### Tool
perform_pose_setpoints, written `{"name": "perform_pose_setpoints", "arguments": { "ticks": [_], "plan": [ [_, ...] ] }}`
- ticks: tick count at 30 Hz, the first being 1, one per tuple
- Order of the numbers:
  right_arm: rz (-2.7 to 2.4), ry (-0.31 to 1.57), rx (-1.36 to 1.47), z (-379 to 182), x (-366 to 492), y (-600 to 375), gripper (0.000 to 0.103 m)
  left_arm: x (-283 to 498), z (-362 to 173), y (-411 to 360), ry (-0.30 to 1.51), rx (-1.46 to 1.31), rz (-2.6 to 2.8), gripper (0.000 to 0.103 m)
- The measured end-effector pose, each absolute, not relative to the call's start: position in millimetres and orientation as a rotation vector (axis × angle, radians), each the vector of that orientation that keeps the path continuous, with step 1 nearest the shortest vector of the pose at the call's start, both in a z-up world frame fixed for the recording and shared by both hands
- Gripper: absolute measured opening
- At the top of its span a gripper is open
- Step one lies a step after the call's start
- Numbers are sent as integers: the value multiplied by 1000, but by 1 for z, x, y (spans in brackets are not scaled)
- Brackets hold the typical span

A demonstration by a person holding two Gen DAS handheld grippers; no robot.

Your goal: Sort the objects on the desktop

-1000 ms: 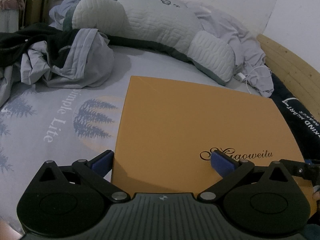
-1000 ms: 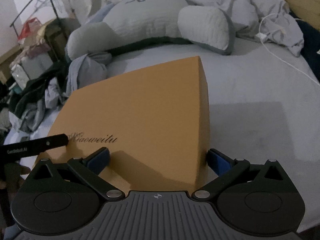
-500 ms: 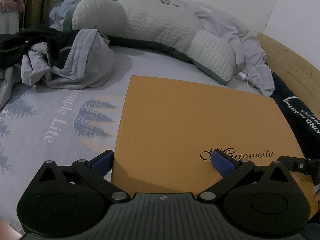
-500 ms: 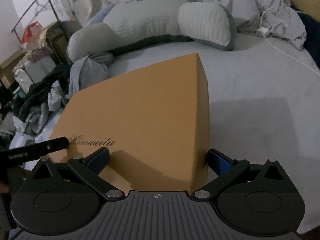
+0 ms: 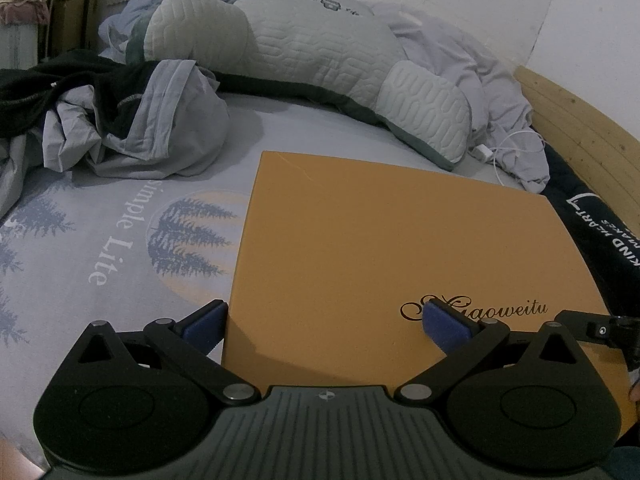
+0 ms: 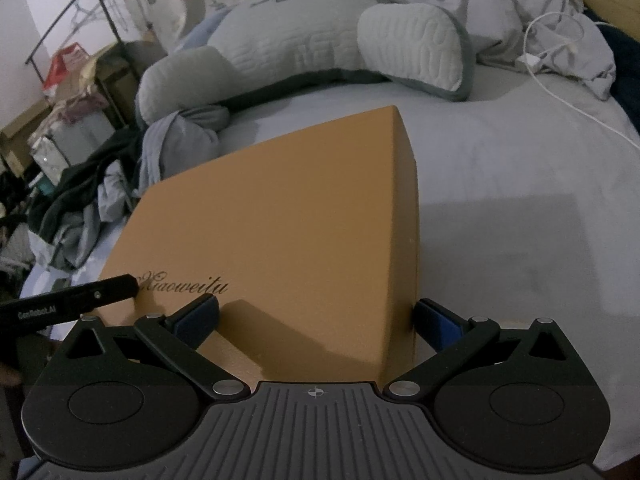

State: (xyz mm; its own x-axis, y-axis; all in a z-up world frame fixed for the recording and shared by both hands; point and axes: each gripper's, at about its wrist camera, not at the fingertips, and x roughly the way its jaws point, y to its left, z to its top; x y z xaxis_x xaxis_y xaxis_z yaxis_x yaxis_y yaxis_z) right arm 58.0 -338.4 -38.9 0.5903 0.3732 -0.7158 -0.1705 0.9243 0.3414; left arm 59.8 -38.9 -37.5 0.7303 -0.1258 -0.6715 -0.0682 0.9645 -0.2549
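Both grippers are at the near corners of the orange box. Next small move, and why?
Probably close both grippers on the lid's corners. The left gripper stands open, one finger outside the orange box's left edge, the other over its top. The right gripper mirrors that at the right edge. Neither pinches anything, so no lift yet.

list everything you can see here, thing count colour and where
box: 1, orange, gold script lettering on lid, lying on the bed in front of both grippers
bed sheet: 1, pale grey with tree print and text, under the box
backrest pillow: 1, light grey quilted, behind the box
crumpled clothes: 1 heap, grey and black, left of the box
charger cable: 1, white, far right on the bed
bed frame: 1, pale wood, right edge
left hand-held gripper: 1, black with blue pads, open, straddling the box's near left corner
right hand-held gripper: 1, black with blue pads, open, straddling the near right corner
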Motion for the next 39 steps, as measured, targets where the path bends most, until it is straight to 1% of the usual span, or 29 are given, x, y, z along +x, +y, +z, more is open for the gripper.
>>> {"name": "perform_pose_setpoints", "arguments": {
  "ticks": [11,22,39],
  "plan": [
    [318,878,247,-39,58,-337,103,59,-38,-37,750,-273,-34,103],
    [271,830,90,-23,49,-313,103,59,-35,-38,751,-256,-36,103],
    [262,773,-53,-5,38,-295,103,57,-30,-37,757,-265,-33,103]
  ]
}}
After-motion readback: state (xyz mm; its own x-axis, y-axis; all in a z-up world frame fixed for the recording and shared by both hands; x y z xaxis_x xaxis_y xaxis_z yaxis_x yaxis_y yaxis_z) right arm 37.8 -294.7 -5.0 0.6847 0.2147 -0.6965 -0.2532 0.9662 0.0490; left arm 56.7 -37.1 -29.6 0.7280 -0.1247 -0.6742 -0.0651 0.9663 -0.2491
